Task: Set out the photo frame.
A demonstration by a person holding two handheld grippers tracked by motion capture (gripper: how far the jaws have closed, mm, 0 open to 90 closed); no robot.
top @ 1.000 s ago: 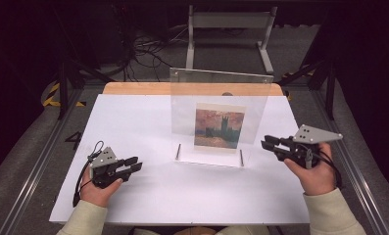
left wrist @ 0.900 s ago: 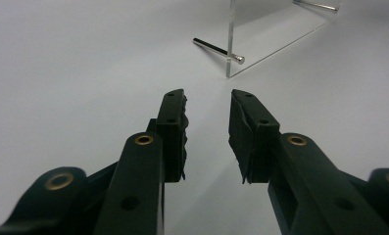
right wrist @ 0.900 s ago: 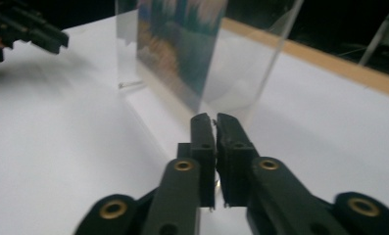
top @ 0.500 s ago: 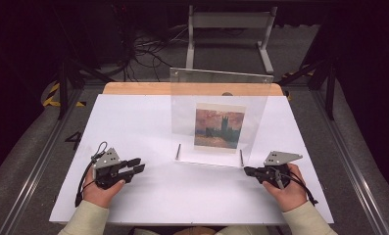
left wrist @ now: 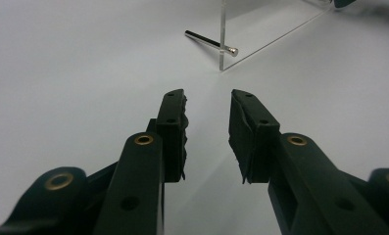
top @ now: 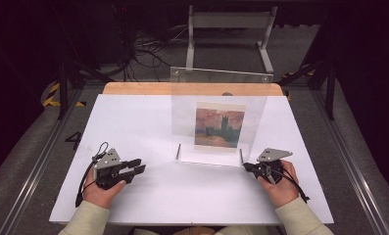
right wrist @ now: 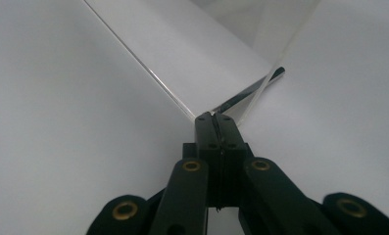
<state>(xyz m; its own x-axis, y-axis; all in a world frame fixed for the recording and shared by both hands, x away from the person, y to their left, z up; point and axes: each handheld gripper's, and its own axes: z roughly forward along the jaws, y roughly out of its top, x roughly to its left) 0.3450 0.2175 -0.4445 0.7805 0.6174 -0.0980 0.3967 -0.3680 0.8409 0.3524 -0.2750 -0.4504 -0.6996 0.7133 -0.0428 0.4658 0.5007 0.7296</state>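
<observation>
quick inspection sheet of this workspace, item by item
Surface: white table top, bare around the stand; a wooden strip runs along its far edge.
Job's things: clear acrylic stand upright at centre, holding a painting print; metal pins at its base, left pin and right pin.
Clutter: nothing seen.
Grippers: left gripper open, low over the table, short of the stand's corner; right gripper with jaws together at the stand's right base corner, by the pin; whether it pinches anything I cannot tell.
Cables: black cable loops from the left gripper; more cables on the floor.
Surroundings: dark floor, grey metal frame behind the table.
</observation>
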